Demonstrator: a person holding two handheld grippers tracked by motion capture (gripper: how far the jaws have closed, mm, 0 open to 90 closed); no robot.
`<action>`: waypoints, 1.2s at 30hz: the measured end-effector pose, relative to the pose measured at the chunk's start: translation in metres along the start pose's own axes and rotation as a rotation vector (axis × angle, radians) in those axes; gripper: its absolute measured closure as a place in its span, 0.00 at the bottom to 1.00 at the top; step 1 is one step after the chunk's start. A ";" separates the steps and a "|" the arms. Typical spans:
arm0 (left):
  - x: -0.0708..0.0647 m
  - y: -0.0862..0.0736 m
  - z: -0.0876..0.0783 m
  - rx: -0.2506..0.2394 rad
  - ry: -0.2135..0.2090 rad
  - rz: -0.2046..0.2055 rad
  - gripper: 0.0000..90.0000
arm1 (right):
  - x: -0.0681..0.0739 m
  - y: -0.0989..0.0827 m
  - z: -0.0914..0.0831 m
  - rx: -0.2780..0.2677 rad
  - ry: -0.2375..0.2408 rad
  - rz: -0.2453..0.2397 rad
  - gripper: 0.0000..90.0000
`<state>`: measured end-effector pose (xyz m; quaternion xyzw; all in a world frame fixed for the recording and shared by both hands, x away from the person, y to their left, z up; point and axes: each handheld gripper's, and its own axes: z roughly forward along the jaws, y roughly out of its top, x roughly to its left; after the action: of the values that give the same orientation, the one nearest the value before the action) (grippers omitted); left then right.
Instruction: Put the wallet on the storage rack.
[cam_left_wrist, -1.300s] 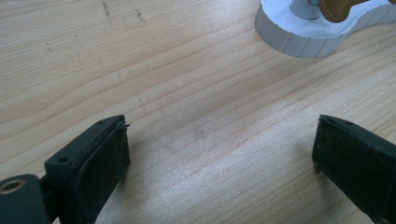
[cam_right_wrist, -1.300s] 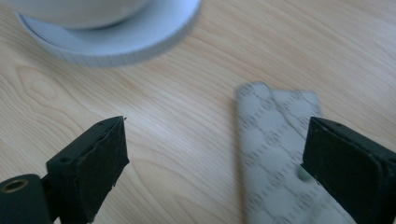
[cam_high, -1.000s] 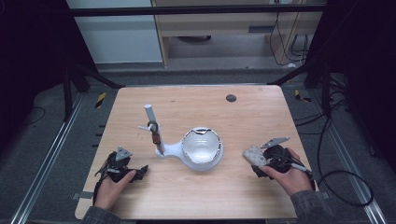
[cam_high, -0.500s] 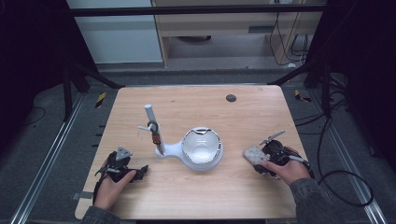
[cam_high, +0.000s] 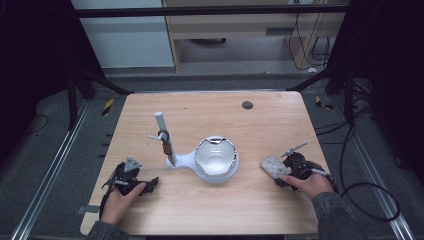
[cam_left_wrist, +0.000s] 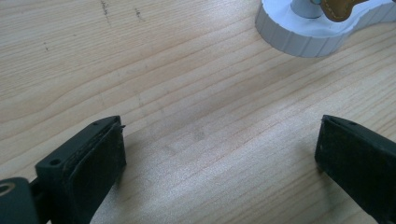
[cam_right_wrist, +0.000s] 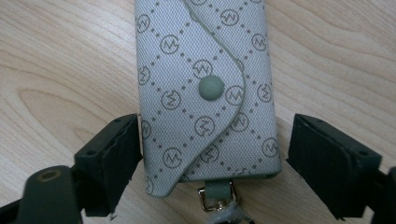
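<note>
From above, the right gripper (cam_high: 286, 169) sits over a small grey key pouch (cam_high: 273, 166) near the table's (cam_high: 200, 107) right edge. A white stand (cam_high: 210, 159) with a bowl and a post is in the middle. The left gripper (cam_high: 131, 181) rests near the left front corner.

In the left gripper view, its fingers (cam_left_wrist: 88, 163) stand wide with nothing between them.

In the right gripper view, the fingers (cam_right_wrist: 112, 161) have just been closing around the pouch (cam_right_wrist: 205, 88). The left one touches it and the right one has a gap. I think this is the grabbing step. Next comes squeezing and lifting.

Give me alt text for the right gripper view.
A grey patterned key pouch with a snap flap lies on the wooden table between the right gripper's closing jaws; the left jaw touches its edge, the right stands just clear.
</note>
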<state>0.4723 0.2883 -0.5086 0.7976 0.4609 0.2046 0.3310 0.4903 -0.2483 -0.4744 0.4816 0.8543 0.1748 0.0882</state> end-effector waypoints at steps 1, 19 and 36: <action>0.000 0.000 0.000 0.000 0.000 0.000 0.01 | 0.000 0.000 0.000 0.003 0.002 -0.003 0.22; 0.000 0.000 0.000 0.001 -0.002 0.003 0.01 | 0.009 0.009 -0.025 0.003 -0.032 -0.083 0.35; 0.000 0.000 0.000 0.001 -0.007 0.002 0.01 | 0.053 0.047 -0.100 -0.062 -0.074 -0.258 0.35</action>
<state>0.4725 0.2887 -0.5085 0.7989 0.4591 0.2020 0.3320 0.4685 -0.2024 -0.3633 0.3707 0.8995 0.1707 0.1562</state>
